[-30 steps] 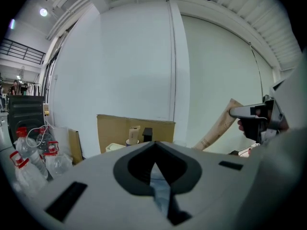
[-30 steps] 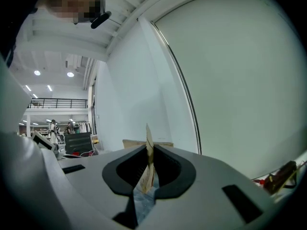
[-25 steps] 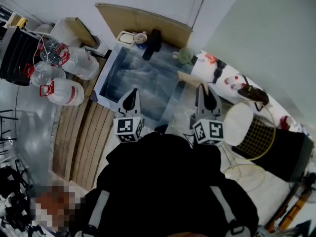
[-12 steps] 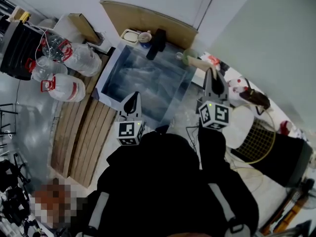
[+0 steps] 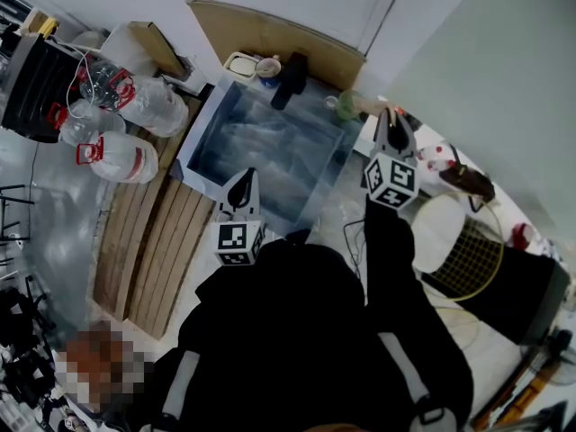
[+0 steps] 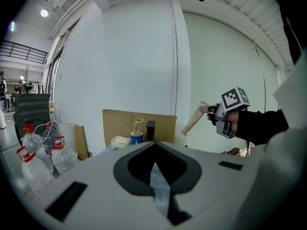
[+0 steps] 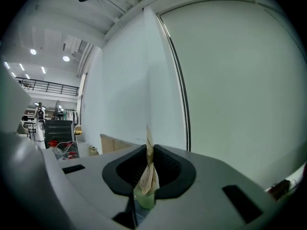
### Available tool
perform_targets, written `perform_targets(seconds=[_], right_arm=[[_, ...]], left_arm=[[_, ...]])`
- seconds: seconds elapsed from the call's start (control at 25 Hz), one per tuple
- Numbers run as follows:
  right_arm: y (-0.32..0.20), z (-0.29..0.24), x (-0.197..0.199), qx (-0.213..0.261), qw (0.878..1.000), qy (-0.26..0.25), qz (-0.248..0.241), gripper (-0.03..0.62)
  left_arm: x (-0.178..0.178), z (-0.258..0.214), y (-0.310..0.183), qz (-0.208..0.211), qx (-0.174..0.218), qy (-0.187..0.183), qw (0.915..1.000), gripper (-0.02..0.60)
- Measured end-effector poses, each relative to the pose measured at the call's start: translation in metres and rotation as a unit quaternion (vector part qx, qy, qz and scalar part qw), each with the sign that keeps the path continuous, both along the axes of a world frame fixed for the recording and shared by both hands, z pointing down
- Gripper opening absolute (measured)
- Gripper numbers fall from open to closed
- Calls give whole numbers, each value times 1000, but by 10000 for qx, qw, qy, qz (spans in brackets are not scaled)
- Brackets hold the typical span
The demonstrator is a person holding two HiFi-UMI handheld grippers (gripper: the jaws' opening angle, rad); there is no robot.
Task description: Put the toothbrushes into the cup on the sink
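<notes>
My right gripper (image 5: 392,118) is shut on a toothbrush in a beige paper wrapper (image 5: 370,108), held in the air by the sink's far right corner. The wrapper's tip reaches towards a green cup (image 5: 346,104). In the right gripper view the wrapper (image 7: 146,176) stands pinched between the jaws. The left gripper view shows that gripper (image 6: 225,115) raised with the wrapper (image 6: 194,121) slanting down. A blue cup (image 6: 136,138) behind the sink holds another wrapped toothbrush (image 6: 138,126). My left gripper (image 5: 242,178) hangs shut and empty over the steel sink's (image 5: 261,147) near edge.
A black bottle (image 5: 290,68) and a white dish (image 5: 239,64) stand beside the blue cup. Cardboard (image 5: 270,34) leans on the wall behind. Large water bottles (image 5: 117,129) lie at the left, next to wooden slats (image 5: 153,241). A wire basket (image 5: 468,252) stands at the right.
My right gripper has carried the wrapped toothbrush up and away, from the sink's right edge to near the green cup. The left gripper has barely moved.
</notes>
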State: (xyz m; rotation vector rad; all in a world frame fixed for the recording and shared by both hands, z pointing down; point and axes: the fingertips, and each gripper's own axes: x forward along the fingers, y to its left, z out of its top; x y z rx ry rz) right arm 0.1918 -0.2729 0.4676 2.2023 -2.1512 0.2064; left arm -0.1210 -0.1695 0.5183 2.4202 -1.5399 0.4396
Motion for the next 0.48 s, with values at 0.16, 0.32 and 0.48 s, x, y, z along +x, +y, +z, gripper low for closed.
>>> perform_targets(seconds=[0.16, 0.32, 0.48], right_arm=[[-11, 14, -2, -148, 9999, 10, 15, 38], [-23, 31, 0, -303, 9995, -17, 84, 38], [-30, 48, 1, -518, 9986, -56, 126, 38]], left_arm=[[1, 0, 0, 40, 24, -51, 10000, 2], [-5, 2, 0, -19, 11, -69, 10000, 2], [-11, 4, 0, -95, -17, -78, 9999, 2]])
